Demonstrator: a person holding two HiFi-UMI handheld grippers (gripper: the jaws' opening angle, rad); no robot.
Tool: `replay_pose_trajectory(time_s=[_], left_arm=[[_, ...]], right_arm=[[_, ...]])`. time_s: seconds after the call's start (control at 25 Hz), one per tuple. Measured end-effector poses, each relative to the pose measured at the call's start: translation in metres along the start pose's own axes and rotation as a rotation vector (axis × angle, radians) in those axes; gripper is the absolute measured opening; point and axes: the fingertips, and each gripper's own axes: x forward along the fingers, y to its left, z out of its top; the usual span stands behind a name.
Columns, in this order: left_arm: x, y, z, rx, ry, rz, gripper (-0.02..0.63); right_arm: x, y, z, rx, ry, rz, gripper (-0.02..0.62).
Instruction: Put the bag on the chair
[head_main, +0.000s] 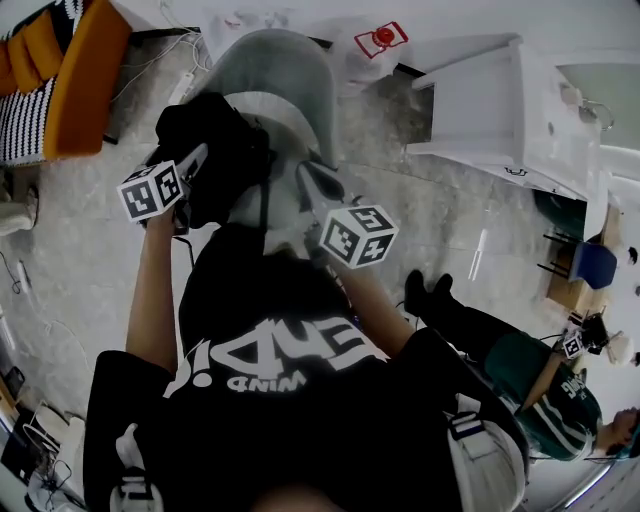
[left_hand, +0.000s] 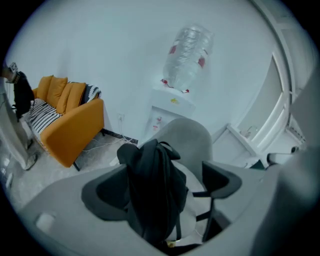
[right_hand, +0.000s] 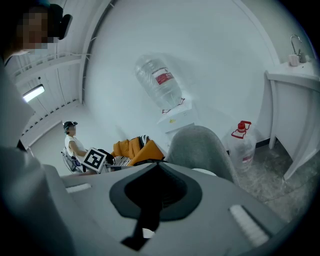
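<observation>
My bag (left_hand: 155, 190) is soft, matt black cloth, and the chair (left_hand: 187, 137) has a grey shell that looks smooth and matt to me. Left of the chair the sofa (left_hand: 75, 130) is orange cloth, and behind the chair the bottle (left_hand: 190, 55) is clear plastic.

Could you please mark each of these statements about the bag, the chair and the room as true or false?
1. The black bag rests on the grey chair. True.
2. The left gripper is clamped on the bag. False: its jaws stand apart, with the bag between them unpressed.
3. The sofa is blue. False: it is orange.
4. A water bottle sits upside down on the white dispenser behind the chair. True.
5. The right gripper has its jaws together on a black strap. True.
</observation>
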Motion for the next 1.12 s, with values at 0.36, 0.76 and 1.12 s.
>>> replay_pose_trajectory(time_s=[0.36,0.76,1.12], left_arm=[[-0.071,-0.037,0.01,0.066,-0.112,-0.041,0.468],[-0.157,-0.097,0.011,0.159,-0.252,-0.144,0.228],[-0.203,-0.13,0.007,0.218,-0.332,-0.187,0.072]], right_arm=[[-0.037,0.021,-0.018,-0.024,-0.028,0.018,0.002],[-0.081,0.036,-0.038,-0.059,-0.062,0.011,0.002],[-0.107,0.04,-0.041,-0.074,-0.094,-0.003,0.002]])
